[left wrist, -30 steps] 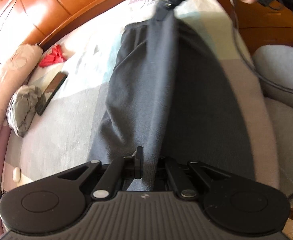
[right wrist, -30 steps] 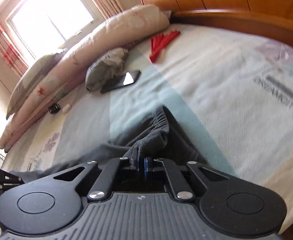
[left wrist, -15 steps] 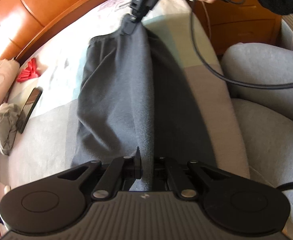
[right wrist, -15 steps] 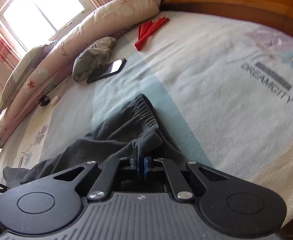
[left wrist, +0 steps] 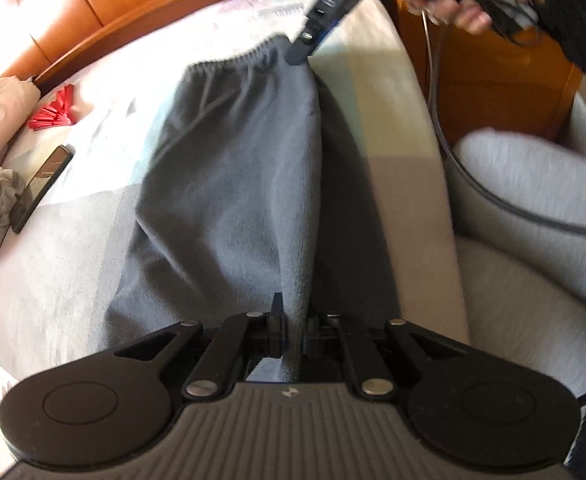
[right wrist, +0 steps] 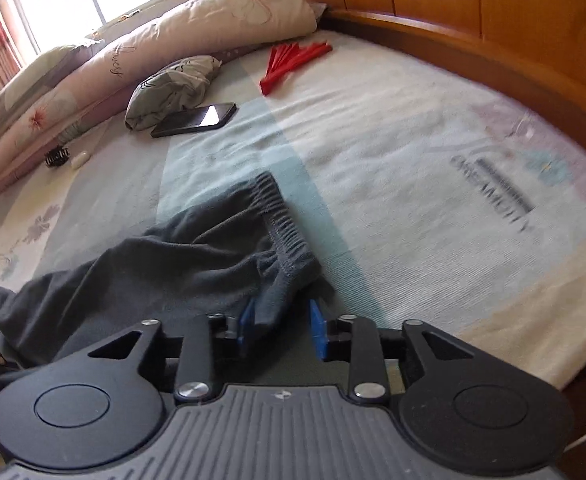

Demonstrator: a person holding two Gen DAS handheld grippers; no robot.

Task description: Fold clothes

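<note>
Slippage is the danger: grey trousers are barely pinched as left tongs ease apart, while right tongs, opening, release the waistband between them onto the bed.

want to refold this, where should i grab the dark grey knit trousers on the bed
Judging by its pose, take the dark grey knit trousers at the gathered elastic waistband, at the near corner, coming from the bed's near edge. That thick ribbed hem lies raised and bunched, easier to pinch than the flat cloth.

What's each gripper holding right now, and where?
Left gripper, opening, pinches the dark grey fabric trousers at their leg end; right gripper, opening, has released the waistband.
</note>
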